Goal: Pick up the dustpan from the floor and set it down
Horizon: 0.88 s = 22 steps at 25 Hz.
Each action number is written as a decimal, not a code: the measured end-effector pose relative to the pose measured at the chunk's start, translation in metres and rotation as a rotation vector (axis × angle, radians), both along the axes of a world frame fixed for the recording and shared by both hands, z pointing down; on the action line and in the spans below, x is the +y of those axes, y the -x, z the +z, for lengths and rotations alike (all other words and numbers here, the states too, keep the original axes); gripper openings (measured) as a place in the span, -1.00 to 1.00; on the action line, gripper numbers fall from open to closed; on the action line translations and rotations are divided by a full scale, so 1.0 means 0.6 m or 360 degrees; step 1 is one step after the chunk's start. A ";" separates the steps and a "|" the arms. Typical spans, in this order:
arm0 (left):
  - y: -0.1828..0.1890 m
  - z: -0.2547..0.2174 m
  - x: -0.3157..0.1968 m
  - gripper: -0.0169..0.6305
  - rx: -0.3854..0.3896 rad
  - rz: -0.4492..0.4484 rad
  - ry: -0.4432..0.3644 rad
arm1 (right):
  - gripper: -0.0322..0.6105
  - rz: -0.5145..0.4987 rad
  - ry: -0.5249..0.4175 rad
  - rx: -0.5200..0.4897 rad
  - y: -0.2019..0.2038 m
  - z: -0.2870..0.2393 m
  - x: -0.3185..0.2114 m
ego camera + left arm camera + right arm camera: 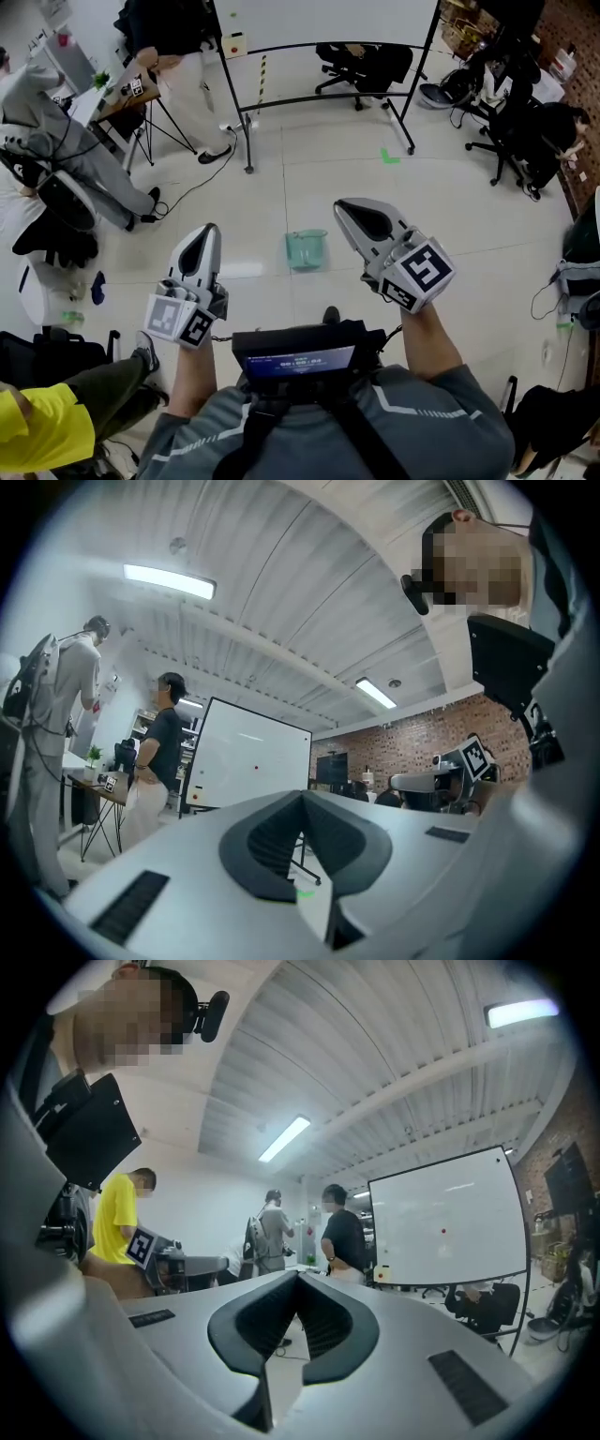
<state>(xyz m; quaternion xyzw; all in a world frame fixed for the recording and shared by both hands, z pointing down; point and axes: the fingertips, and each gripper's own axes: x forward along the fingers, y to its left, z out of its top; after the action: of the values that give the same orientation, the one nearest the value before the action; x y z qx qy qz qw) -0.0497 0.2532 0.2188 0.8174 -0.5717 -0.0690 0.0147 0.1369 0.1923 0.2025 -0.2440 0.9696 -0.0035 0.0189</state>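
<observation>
Office lab: whiteboard (319,23), swivel chairs (364,64)

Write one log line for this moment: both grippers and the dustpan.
left gripper: shut, empty | right gripper: shut, empty | dustpan: on floor, untouched | pickup: not yet begun

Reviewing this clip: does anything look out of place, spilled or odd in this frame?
Only the green dustpan, which lies alone in the middle of the open floor, away from any desk. A black cable also trails loose across the tiles near the whiteboard stand. Nothing looks spilled or damaged.
</observation>
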 end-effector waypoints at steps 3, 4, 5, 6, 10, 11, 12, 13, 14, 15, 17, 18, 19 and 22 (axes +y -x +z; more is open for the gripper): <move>0.000 0.002 -0.077 -0.85 -0.0017 -0.0023 0.0006 | -0.87 -0.0020 0.0036 0.0026 0.001 0.013 -0.078; 0.003 0.000 -0.098 -0.85 -0.0030 -0.0016 0.0007 | -0.87 -0.0024 0.0049 0.0029 0.005 0.016 -0.098; 0.007 -0.003 -0.118 -0.85 -0.0045 -0.0006 0.0007 | -0.87 -0.0028 0.0056 0.0029 0.011 0.017 -0.115; 0.014 -0.007 -0.136 -0.85 -0.0052 0.0006 0.0002 | -0.87 -0.0031 0.0052 0.0031 0.019 0.015 -0.129; 0.034 -0.014 -0.190 -0.85 -0.0013 0.0079 0.0010 | -0.87 -0.0003 0.0008 0.0055 0.049 0.001 -0.172; 0.036 -0.014 -0.199 -0.85 -0.0015 0.0101 0.0015 | -0.87 0.0005 0.0012 0.0050 0.056 0.000 -0.179; 0.038 -0.014 -0.209 -0.85 -0.0019 0.0119 0.0015 | -0.87 0.0009 0.0016 0.0045 0.063 -0.001 -0.187; 0.043 -0.015 -0.219 -0.85 -0.0020 0.0131 0.0014 | -0.87 0.0009 0.0017 0.0045 0.071 -0.001 -0.194; 0.048 -0.014 -0.228 -0.85 -0.0012 0.0137 0.0014 | -0.87 0.0006 0.0015 0.0051 0.080 -0.002 -0.201; 0.055 -0.013 -0.237 -0.85 0.0001 0.0142 0.0017 | -0.87 0.0002 0.0011 0.0059 0.089 -0.002 -0.206; 0.068 -0.003 -0.251 -0.85 0.0021 0.0155 0.0030 | -0.87 -0.0003 0.0011 0.0074 0.105 0.004 -0.216; 0.075 0.006 -0.258 -0.85 0.0027 0.0163 0.0041 | -0.87 -0.0005 0.0014 0.0082 0.114 0.011 -0.222; 0.083 0.018 -0.267 -0.85 0.0033 0.0171 0.0055 | -0.87 -0.0007 0.0018 0.0092 0.122 0.021 -0.230; 0.097 0.059 -0.302 -0.85 0.0053 0.0187 0.0100 | -0.86 -0.0041 0.0038 0.0126 0.140 0.060 -0.266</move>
<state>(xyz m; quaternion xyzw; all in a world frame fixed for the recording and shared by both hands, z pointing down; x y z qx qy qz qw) -0.1077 0.0721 0.2543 0.8475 -0.5242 -0.0634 0.0539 0.0529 0.0328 0.2385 -0.2317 0.9725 -0.0057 -0.0224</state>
